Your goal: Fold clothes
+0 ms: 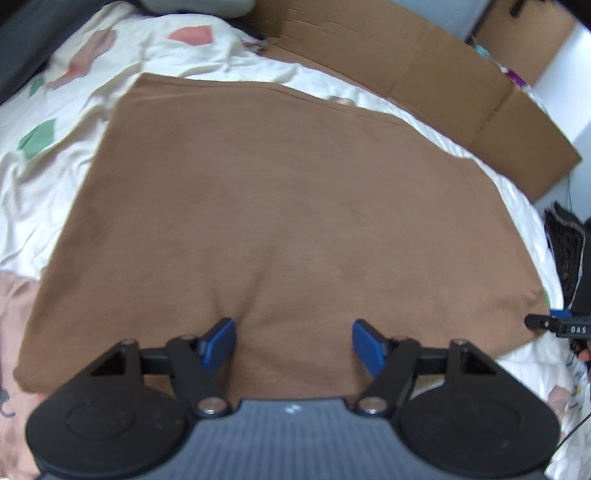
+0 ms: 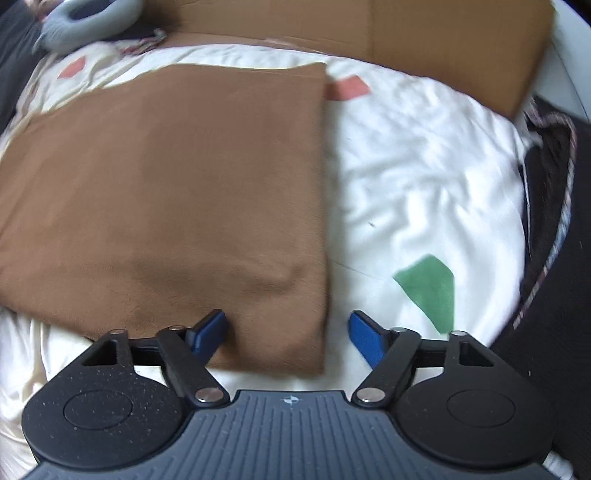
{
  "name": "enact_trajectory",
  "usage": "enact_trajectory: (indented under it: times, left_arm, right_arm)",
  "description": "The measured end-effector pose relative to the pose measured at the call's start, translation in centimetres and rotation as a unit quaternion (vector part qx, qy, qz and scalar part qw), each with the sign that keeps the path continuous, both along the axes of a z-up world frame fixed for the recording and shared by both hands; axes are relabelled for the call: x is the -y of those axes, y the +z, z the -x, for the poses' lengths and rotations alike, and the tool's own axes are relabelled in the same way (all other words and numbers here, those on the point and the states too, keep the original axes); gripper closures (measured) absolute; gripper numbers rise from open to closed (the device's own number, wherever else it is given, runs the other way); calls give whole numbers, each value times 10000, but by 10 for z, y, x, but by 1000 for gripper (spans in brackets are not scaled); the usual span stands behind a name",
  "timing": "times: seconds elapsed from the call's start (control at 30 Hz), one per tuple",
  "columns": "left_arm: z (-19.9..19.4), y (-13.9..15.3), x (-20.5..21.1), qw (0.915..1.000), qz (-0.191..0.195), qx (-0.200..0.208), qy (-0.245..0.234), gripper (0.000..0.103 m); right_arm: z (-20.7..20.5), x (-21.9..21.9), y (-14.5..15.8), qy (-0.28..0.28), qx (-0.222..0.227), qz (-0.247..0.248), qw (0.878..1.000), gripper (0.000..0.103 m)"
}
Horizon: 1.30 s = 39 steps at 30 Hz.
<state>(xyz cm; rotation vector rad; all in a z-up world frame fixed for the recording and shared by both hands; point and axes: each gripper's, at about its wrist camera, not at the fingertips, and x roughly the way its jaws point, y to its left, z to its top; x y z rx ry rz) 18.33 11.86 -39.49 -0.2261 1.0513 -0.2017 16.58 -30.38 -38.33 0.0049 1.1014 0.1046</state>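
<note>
A brown garment point(image 1: 280, 206) lies folded flat on the bed, a broad smooth rectangle with slight puckers near its front edge. My left gripper point(image 1: 294, 346) hovers low over that front edge, jaws wide apart, with the blue fingertips point(image 1: 220, 343) resting at the cloth's surface and not pinching it. In the right wrist view the same brown garment point(image 2: 162, 199) fills the left half. My right gripper point(image 2: 286, 336) stands open astride its near right corner: the left pad is on the cloth, the right pad over bare sheet.
The white bedsheet point(image 2: 413, 177) has pink and green patches. Flat brown cardboard point(image 1: 424, 62) lines the far side of the bed. Dark clothing point(image 2: 554, 206) is piled at the right. A grey cushion point(image 2: 85, 18) lies far left, and pink cloth point(image 1: 14, 325) is near left.
</note>
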Motion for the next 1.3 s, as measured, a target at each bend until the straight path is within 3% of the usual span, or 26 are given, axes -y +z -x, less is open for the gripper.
enact_trajectory:
  times: [0.1,0.23,0.4,0.6,0.7,0.83,0.9,1.07,1.3]
  left_arm:
    - [9,10,-9,9993,-115,221,274,33]
    - [19,18,-22,9977,-311,417,442,34]
    - [22,12,-24,9968,-476,409,493,59]
    - [32,1,-30,9951,-787,244,543,62]
    - [42,1,-43,9927,-935,225,721,62]
    - [56,2,-63,9886,-1108,193,997,63]
    - [61,1,-72,9879,-1109,155,1074,71]
    - [66,8,-81,9858,-1161,156,1199,74]
    - [47,24,-53,9940,-722,388,725,73]
  right_arm:
    - [2,4,12,-33,226,-3,9997,35]
    - [1,3,24,-48,403,-174,9990,54]
    - [-3,-8,28,108,415,-463,9980,60]
    - [2,-18,10,245,175,-292,9991,62]
    - [7,-11,0,168,42,-203,9996,71]
    - [16,-5,-1,150,29,-143,9998,74]
    - [18,-3,0,124,14,-132,9998,74]
    - [20,-2,9,-7,17,-201,9998,73]
    - [12,-31,31,252,277,-495,9981,73]
